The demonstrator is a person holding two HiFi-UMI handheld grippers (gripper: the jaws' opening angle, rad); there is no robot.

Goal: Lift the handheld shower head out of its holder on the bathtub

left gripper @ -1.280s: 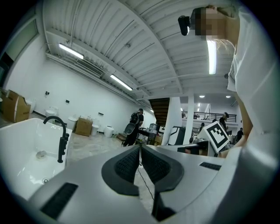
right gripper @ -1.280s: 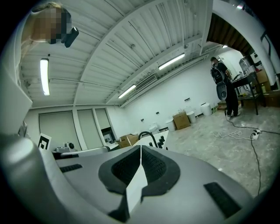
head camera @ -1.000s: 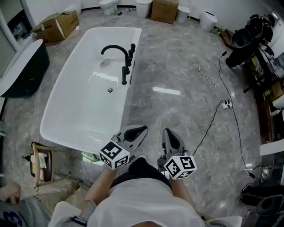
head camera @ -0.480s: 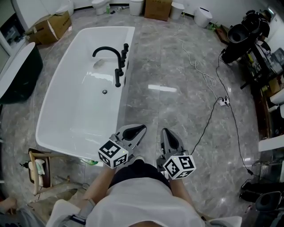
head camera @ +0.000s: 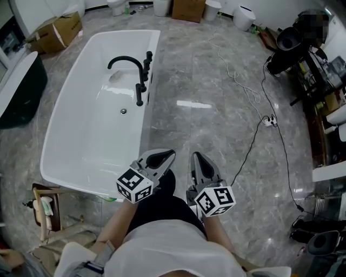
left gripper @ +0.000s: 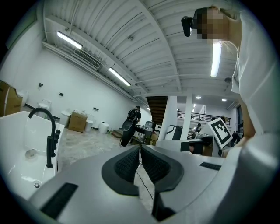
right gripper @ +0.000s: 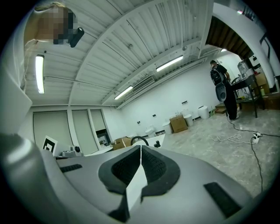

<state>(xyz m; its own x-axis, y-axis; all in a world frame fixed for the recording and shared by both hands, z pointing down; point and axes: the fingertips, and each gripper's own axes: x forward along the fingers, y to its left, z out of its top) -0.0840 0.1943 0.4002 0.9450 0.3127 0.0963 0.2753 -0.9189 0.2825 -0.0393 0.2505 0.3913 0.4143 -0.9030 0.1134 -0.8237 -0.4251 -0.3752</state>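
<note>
Shifted leftward in head view: 1 white oval bathtub (head camera: 70,146) | 1 black arched faucet (head camera: 125,64) | 2 grippers, left gripper (head camera: 165,156) and right gripper (head camera: 197,159): fingers closed, empty

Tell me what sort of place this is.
Probably a bathroom-fixture showroom or warehouse: a freestanding white tub and a dark tub stand on an open marble floor, toilets stand beyond them, and cardboard boxes sit about.
</note>
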